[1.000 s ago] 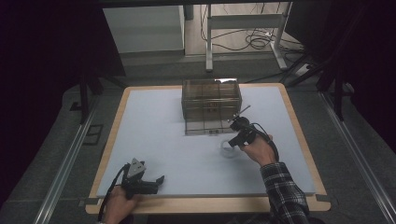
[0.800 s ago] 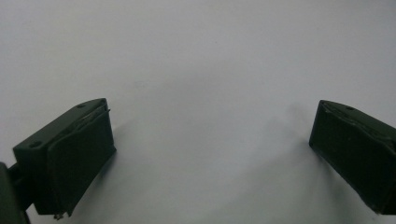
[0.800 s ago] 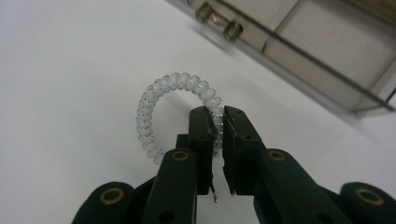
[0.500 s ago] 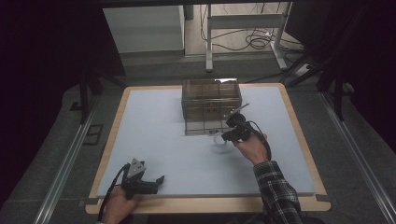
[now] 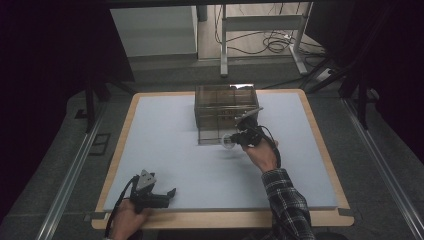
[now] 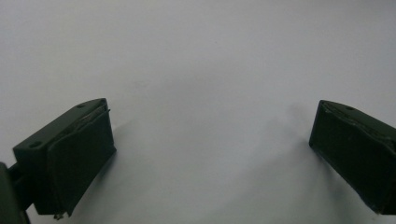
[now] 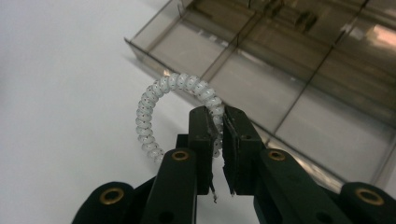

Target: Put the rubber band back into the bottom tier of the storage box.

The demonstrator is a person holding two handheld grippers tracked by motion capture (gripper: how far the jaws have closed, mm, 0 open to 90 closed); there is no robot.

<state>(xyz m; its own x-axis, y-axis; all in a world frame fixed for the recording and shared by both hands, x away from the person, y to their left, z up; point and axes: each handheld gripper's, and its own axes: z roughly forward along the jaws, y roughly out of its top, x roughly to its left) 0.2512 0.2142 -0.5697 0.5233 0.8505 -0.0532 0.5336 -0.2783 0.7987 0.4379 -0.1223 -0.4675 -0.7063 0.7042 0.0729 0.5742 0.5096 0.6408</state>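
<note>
Where the pale, matte sheet point(image 5: 175, 150) covers the wood-edged table point(image 5: 320, 219), one box point(image 5: 226, 113) of smoky, translucent brown plastic stands toward the far middle, its inside split by thin walls into several rectangular compartments. Close to the box's near edge, the right gripper point(image 7: 219, 135) has its two flat black jaws pressed together on one spiral hair tie point(image 7: 161, 100), a ring of clear, glossy plastic coil with tiny reddish specks; the jaws pinch one side of the loop while the rest arcs free above the white surface, just beside the box's low front wall. From above, the same hair tie point(image 5: 228, 141) shows as a small pale ring at the tip of the right gripper point(image 5: 239, 136), held by a hand with a plaid sleeve point(image 5: 287, 200). At the near left corner the left gripper point(image 5: 170, 192) lies low over the sheet, and in its own view its two rubbery, wedge-shaped pads point(image 6: 79, 154) stand spread wide apart over bare, smooth white.
</note>
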